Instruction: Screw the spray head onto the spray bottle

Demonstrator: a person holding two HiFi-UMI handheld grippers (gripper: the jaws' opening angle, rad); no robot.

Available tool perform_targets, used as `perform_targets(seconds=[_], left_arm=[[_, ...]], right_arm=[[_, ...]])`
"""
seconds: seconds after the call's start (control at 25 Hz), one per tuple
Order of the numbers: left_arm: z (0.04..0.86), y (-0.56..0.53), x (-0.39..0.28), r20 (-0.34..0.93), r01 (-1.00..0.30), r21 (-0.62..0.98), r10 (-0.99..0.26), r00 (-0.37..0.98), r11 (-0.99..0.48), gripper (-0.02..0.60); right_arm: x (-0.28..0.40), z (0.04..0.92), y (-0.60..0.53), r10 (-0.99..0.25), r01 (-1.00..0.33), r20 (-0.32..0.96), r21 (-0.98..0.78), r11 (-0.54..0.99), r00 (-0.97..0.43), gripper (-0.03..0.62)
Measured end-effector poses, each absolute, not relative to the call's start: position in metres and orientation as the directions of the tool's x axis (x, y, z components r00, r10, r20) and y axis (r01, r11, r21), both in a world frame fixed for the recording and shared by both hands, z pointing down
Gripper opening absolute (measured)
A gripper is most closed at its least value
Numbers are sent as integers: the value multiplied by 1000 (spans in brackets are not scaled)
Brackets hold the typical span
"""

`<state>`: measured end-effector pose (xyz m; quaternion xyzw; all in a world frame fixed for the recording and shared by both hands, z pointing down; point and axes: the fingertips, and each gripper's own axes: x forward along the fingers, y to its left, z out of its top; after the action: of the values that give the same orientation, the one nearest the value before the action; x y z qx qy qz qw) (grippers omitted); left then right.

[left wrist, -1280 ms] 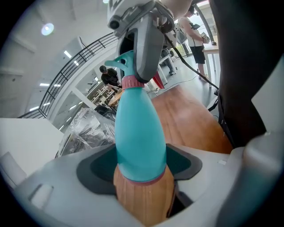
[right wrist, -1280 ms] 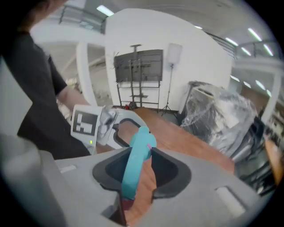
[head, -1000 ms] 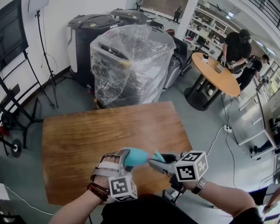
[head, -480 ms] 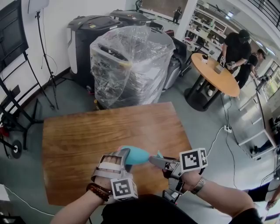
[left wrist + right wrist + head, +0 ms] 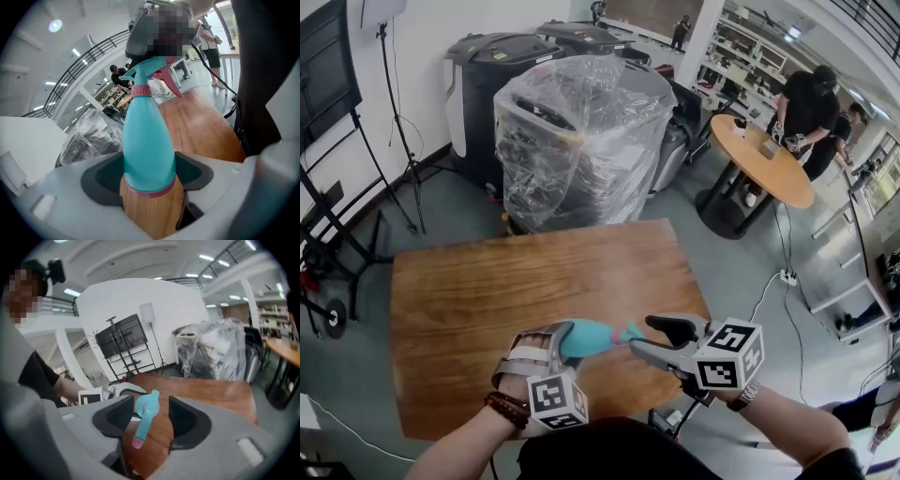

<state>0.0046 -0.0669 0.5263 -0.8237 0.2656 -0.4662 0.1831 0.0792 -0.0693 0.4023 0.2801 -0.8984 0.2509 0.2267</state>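
Observation:
A teal spray bottle (image 5: 589, 337) lies level above the wooden table (image 5: 487, 281), its body gripped by my left gripper (image 5: 555, 342). In the left gripper view the bottle (image 5: 147, 145) sits tight between the pads, with the teal spray head (image 5: 147, 75) and its pink collar on the neck. My right gripper (image 5: 654, 337) stands just right of the spray head (image 5: 628, 334). Its jaws have just been opening. In the right gripper view the spray head (image 5: 145, 418) hangs between the pads of the right gripper (image 5: 147, 416) with a gap on each side.
A plastic-wrapped machine (image 5: 581, 131) and dark bins stand beyond the table's far edge. A round table (image 5: 764, 159) with people at it is at the back right. Stands and a screen (image 5: 323, 66) line the left wall.
The right gripper's jaws have spread apart and let go of the spray head. That gripper has rolled and drawn a little to the right. The left gripper and bottle have stayed put.

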Motion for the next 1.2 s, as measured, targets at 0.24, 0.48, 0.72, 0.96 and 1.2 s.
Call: perform_targets(seconds=[0.24, 0.48, 0.72, 0.96, 1.2], left_arm=[[538, -62, -5, 716, -216, -455, -499, 488, -864, 365], [538, -49, -3, 738, -116, -407, -401, 542, -906, 364], [538, -27, 14, 748, -11, -382, -316, 583, -924, 364], [535, -30, 22, 731, -16, -428, -356, 583, -904, 364], [532, -46, 21, 693, -111, -485, -459, 556, -867, 362]], right_arm=[[82, 373, -52, -455, -239, 626, 401, 884, -634, 213], [82, 424, -22, -566, 420, 662, 749, 512, -491, 214], [56, 453, 2, -503, 594, 662, 739, 317, -555, 215], [58, 464, -2, -438, 485, 737, 672, 560, -515, 123], [57, 456, -33, -269, -204, 763, 181, 962, -588, 120]])
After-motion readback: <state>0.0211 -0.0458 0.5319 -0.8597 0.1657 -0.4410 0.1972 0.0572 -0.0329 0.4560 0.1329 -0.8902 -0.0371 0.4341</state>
